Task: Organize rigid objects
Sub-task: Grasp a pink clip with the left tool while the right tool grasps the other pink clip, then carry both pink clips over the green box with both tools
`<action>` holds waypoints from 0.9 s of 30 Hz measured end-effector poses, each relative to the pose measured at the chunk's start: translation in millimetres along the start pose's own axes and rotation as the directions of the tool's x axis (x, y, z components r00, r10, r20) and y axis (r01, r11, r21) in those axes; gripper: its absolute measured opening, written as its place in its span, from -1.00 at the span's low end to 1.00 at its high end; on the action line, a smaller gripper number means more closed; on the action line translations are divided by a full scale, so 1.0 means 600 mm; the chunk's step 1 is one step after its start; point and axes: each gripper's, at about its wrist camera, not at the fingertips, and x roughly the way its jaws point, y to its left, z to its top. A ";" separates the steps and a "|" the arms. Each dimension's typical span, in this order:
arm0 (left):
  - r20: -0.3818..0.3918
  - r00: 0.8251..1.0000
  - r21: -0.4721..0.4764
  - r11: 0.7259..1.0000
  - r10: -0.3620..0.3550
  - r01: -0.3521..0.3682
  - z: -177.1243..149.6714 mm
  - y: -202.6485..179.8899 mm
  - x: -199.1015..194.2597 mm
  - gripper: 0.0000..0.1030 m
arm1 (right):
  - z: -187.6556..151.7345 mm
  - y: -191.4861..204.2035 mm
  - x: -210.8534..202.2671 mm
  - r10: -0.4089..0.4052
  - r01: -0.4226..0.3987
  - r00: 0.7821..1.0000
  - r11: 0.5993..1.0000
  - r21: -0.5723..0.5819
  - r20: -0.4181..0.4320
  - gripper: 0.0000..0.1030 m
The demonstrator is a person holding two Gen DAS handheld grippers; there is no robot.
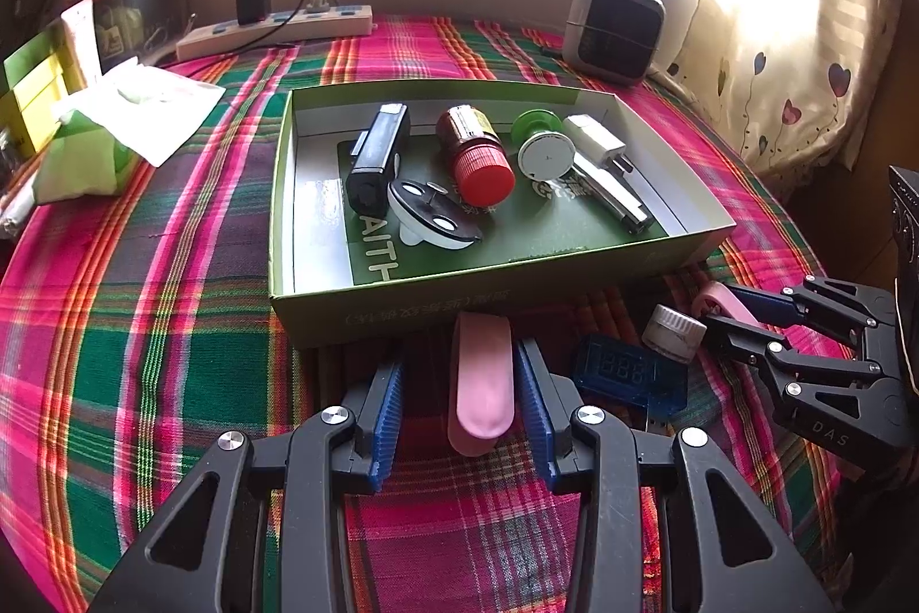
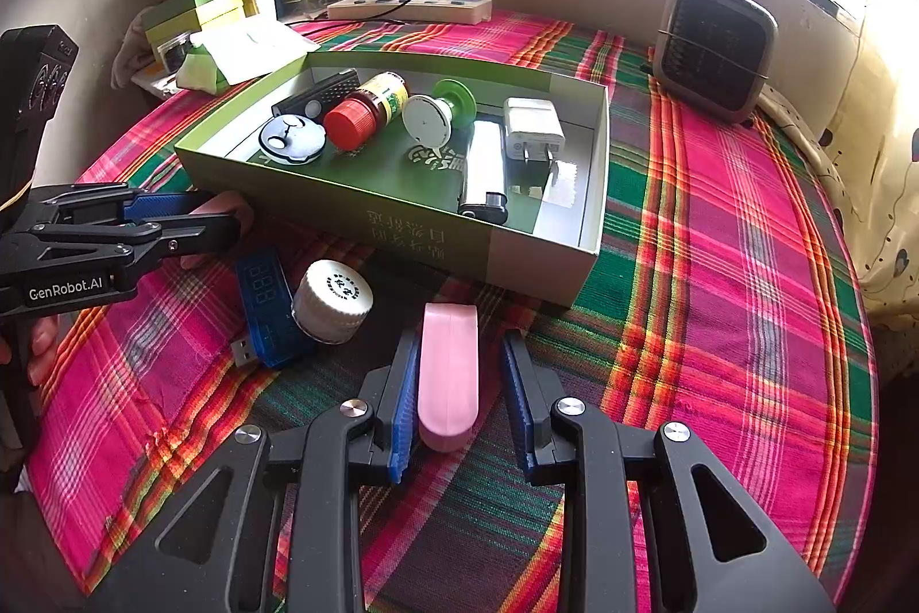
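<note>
A pink oblong piece lies between the blue pads of my left gripper. It leans on the right pad and cloth shows on its other side, so the jaws are open. A second pink piece sits in my right gripper against the left pad, with a gap at the right pad, so these jaws are open too. Both stand in front of the green box, which holds a red-capped bottle, a black device, a white plug and several other items.
A blue USB meter and a white-capped jar lie on the plaid cloth between the grippers. A power strip, a small heater and a tissue pack stand farther back. A hand holds the left tool.
</note>
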 end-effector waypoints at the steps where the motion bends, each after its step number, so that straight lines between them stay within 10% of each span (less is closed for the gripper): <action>1: 0.000 1.000 0.003 1.000 0.002 -0.002 0.001 0.001 0.001 -0.30 | 0.000 0.000 0.000 0.000 0.000 1.000 1.000 0.000 0.000 -0.44; 27: 0.005 1.000 -0.004 1.000 0.022 -0.022 -0.002 0.005 -0.002 -0.67 | -0.002 0.004 -0.001 -0.005 0.005 1.000 1.000 -0.007 0.000 -0.59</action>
